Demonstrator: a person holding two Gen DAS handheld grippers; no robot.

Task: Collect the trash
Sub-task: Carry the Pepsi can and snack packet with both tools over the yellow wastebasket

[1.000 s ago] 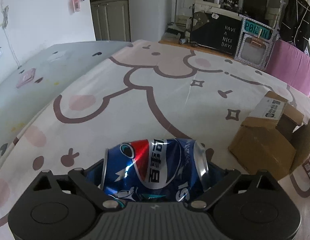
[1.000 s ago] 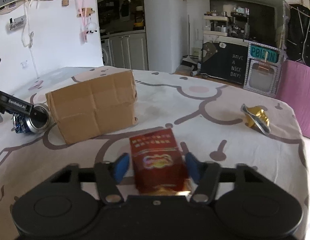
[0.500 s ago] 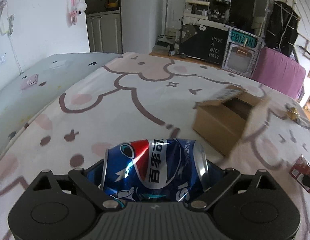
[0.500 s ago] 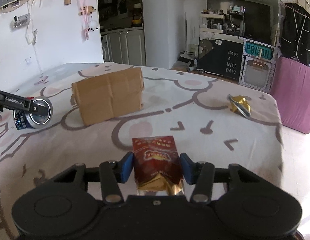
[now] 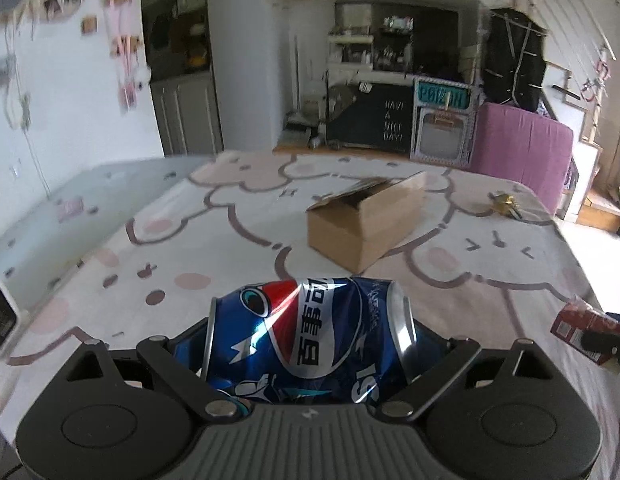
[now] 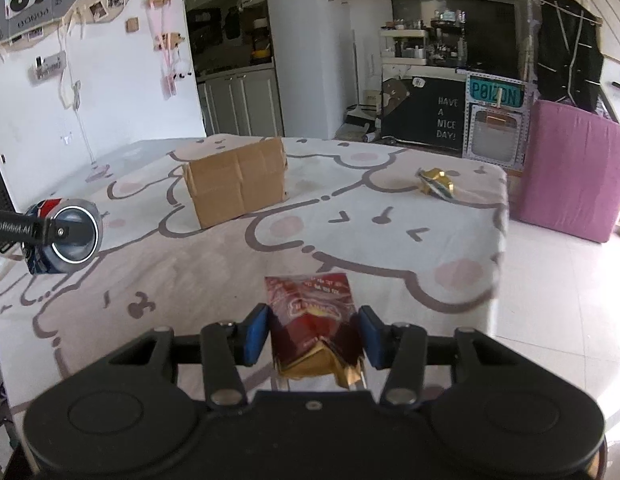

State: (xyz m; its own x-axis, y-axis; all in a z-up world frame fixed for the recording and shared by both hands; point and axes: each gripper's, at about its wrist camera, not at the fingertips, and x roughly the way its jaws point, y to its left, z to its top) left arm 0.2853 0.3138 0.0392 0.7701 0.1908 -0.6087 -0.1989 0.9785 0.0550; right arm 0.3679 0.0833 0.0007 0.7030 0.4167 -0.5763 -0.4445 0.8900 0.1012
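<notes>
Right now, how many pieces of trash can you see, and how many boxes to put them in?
Crushed blue cans: 1, in the left tool
Red snack packets: 1, in the right tool
Gold wrappers: 1, lying on the table
Cardboard boxes: 1
Total: 4

Left gripper (image 5: 308, 344): has drawn back from the cardboard box (image 5: 363, 224), which now lies well ahead, its open top showing.
Right gripper (image 6: 313, 334): jaws have just been closing on the red packet (image 6: 311, 316), now narrower and creased between the fingers (image 6: 256, 334).
Red packet: apparently lifted off the bed (image 6: 190, 272); contact is hard to judge.
Gold wrapper (image 6: 434, 184): now farther off.
</notes>
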